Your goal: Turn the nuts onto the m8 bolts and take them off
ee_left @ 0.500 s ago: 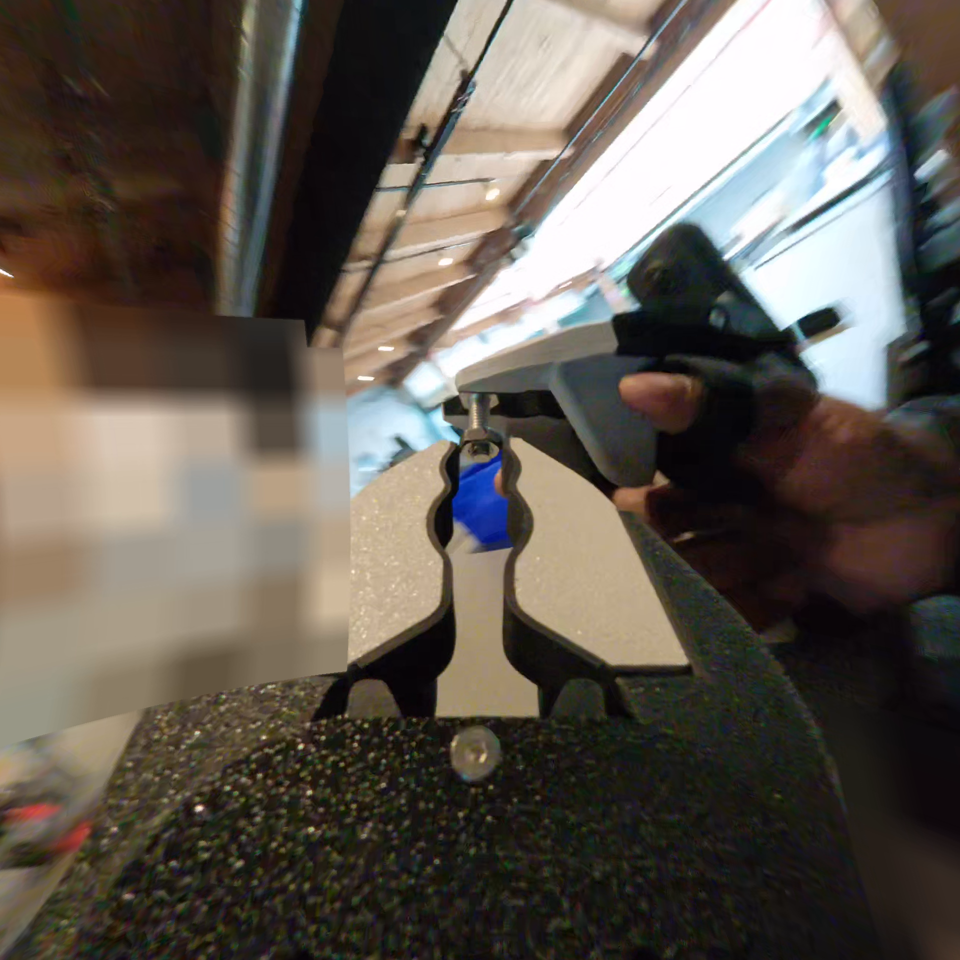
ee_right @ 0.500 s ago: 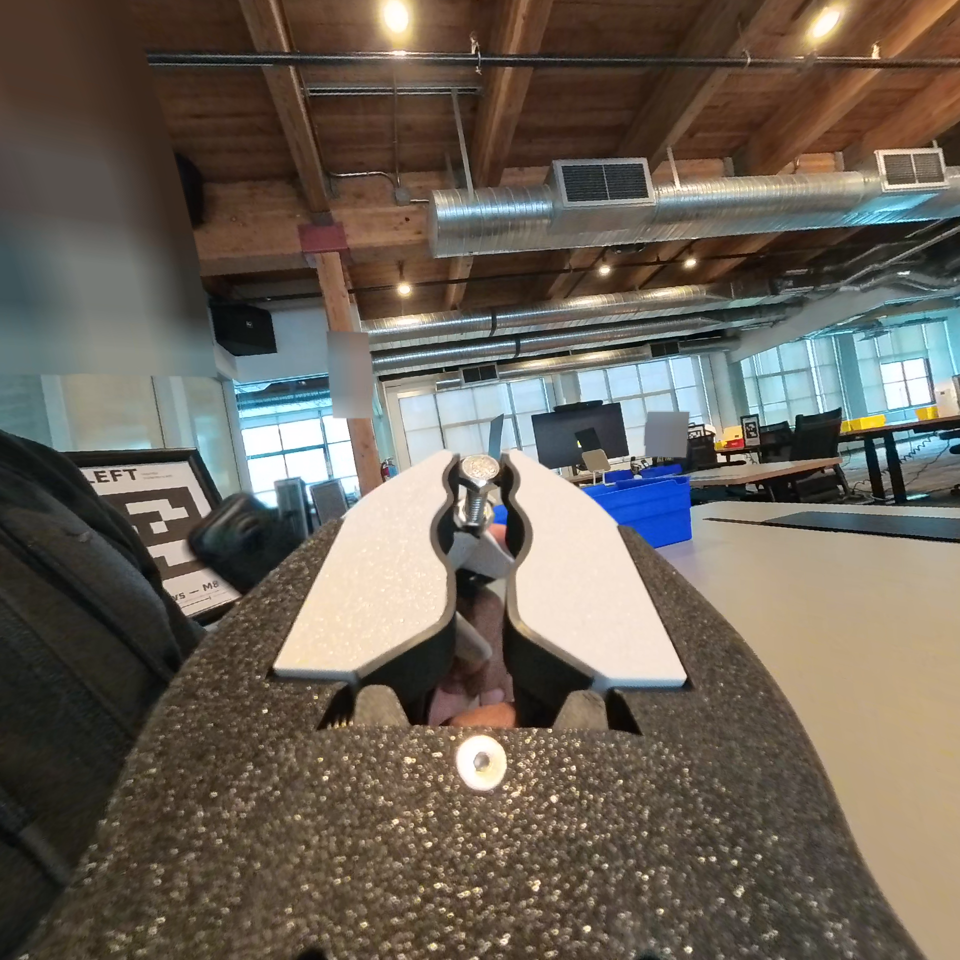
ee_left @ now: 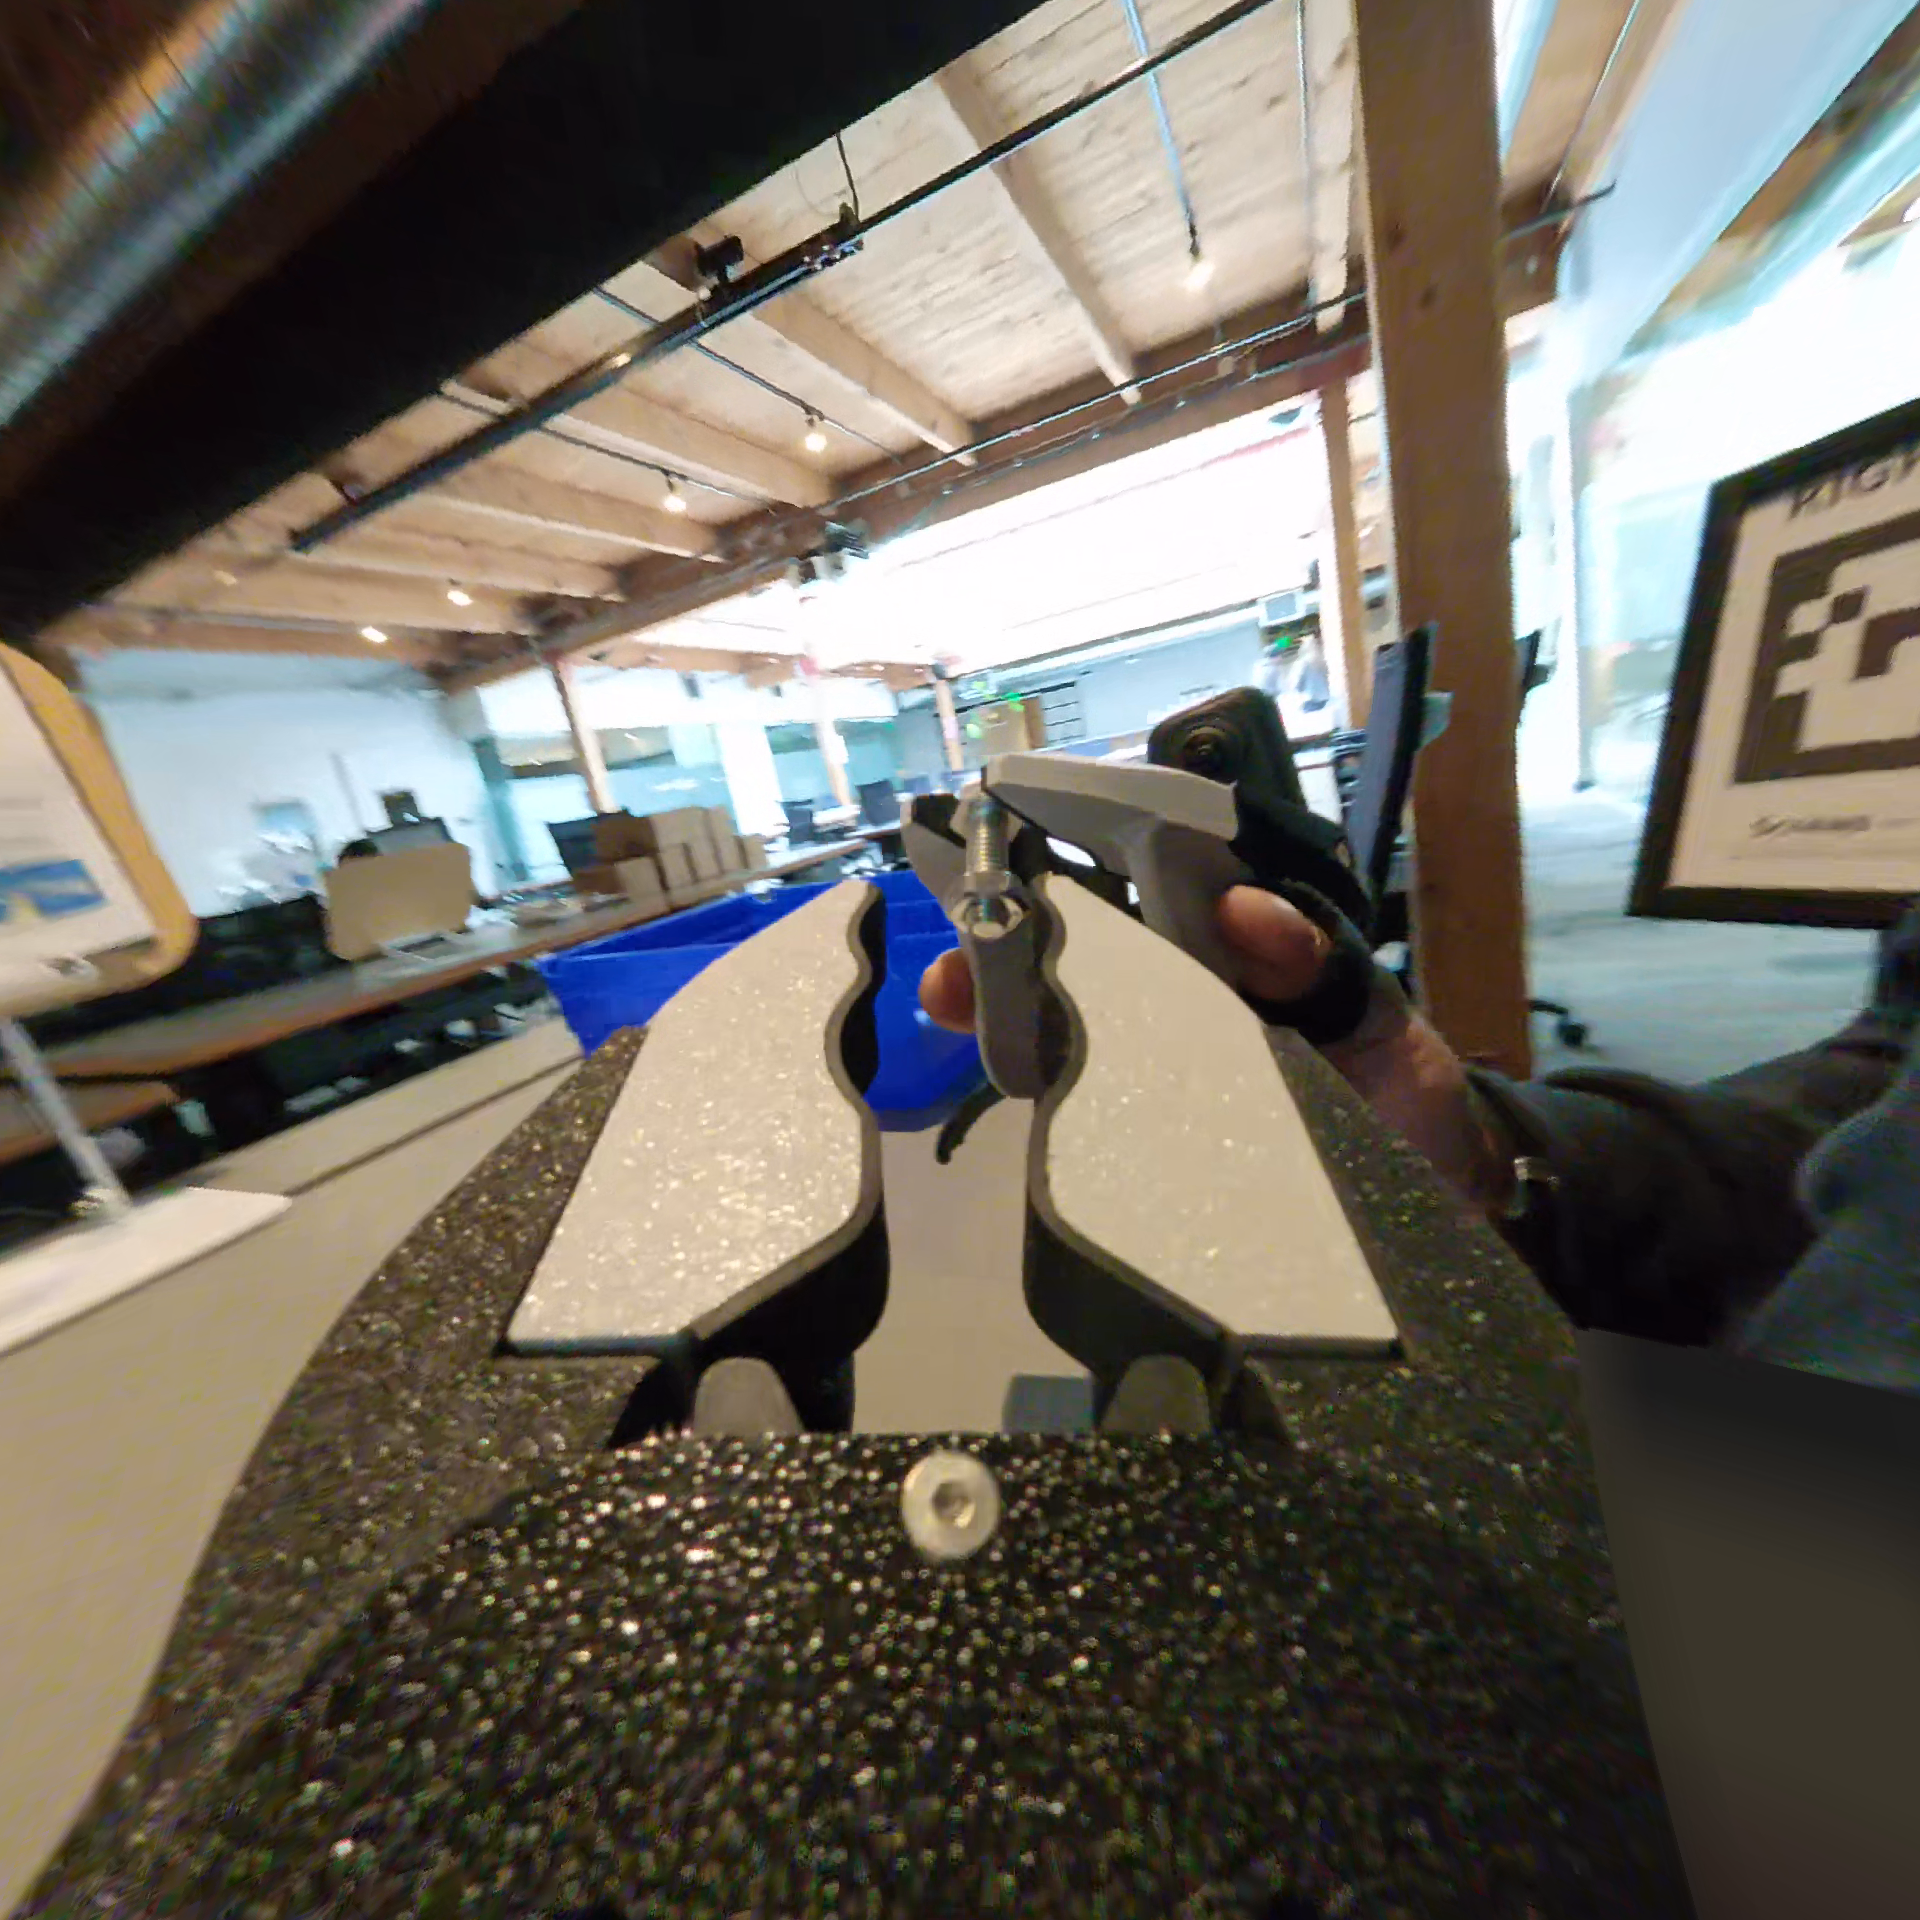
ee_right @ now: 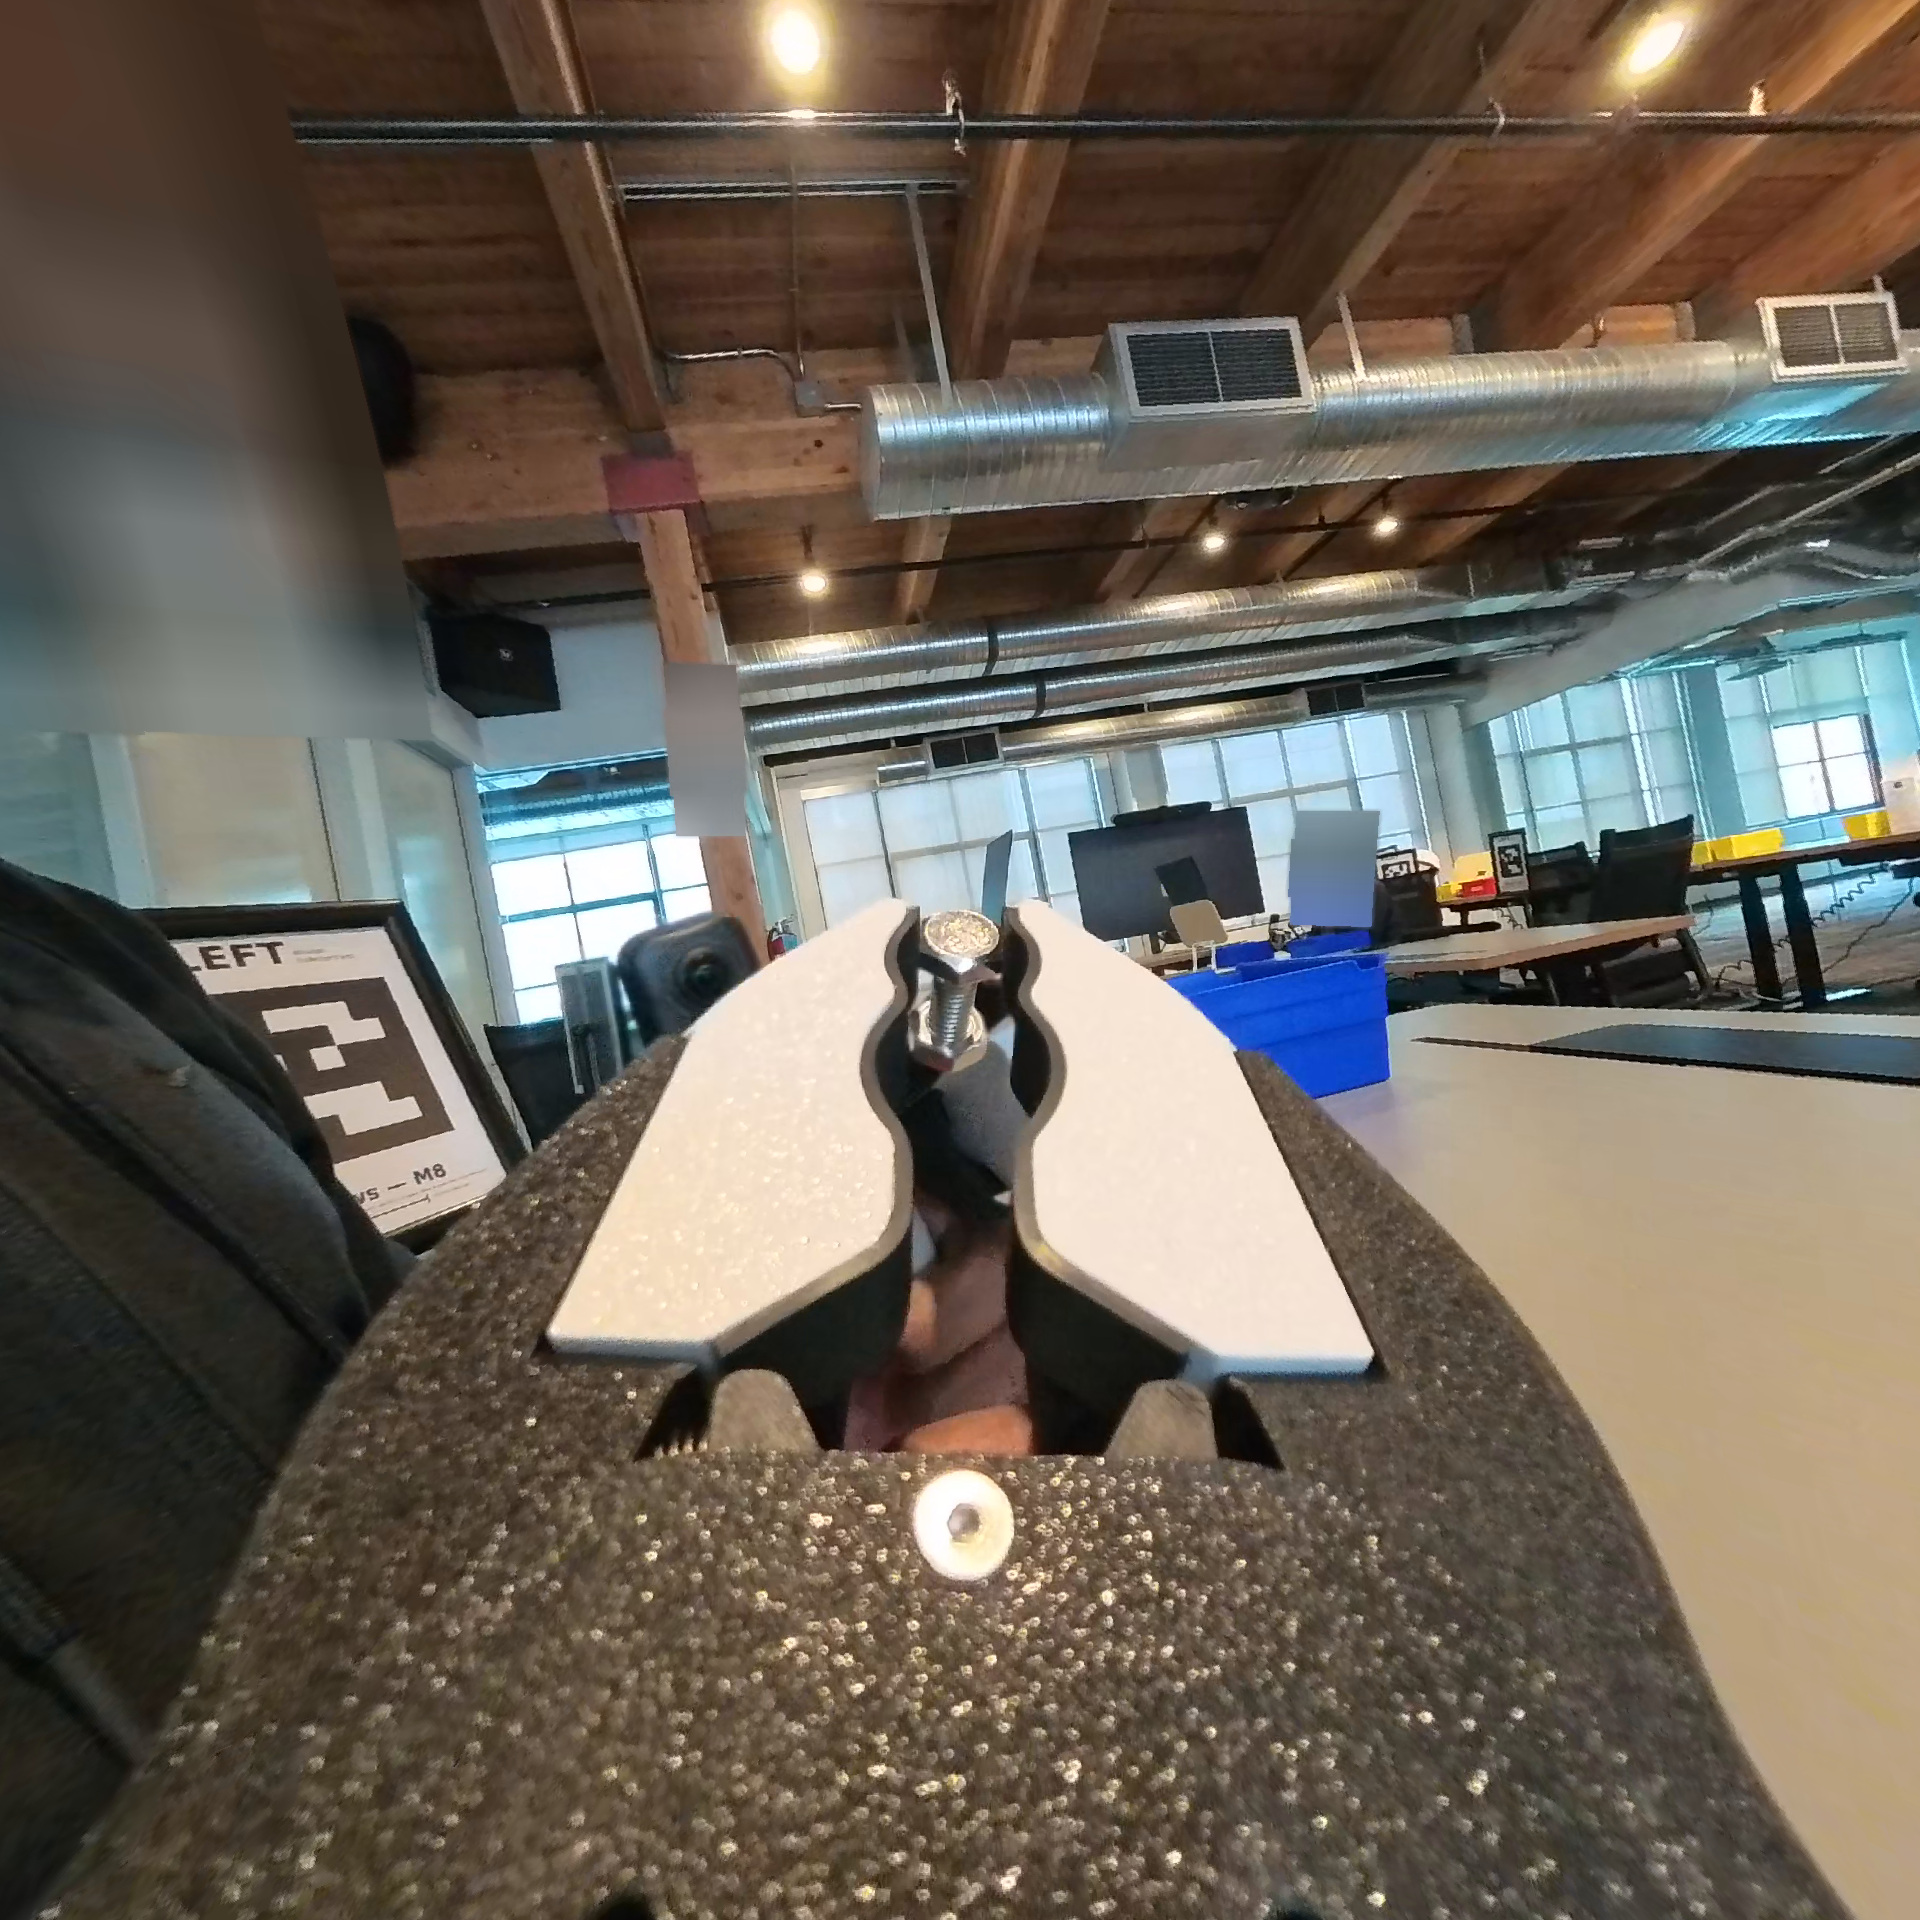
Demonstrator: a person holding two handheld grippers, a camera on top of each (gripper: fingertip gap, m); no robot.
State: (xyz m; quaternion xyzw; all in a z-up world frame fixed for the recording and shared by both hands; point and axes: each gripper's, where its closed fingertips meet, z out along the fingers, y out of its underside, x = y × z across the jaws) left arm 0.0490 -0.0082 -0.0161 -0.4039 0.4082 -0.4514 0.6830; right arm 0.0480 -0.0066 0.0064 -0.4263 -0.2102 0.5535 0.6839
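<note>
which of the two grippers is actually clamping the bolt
The right gripper: it is shut on the bolt, pinching it just under the head, nut threaded below. The left gripper is open, fingers apart beside the nut.

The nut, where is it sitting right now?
The nut is threaded on the bolt that the right claw holds head up. In the left wrist view it sits just off the open left claw's right fingertip.

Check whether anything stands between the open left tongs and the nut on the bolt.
Nothing visible does. The nut on the bolt sits in the gap between the tips of the open left tongs, close to one finger. The right tongs grip the bolt by its head.
</note>
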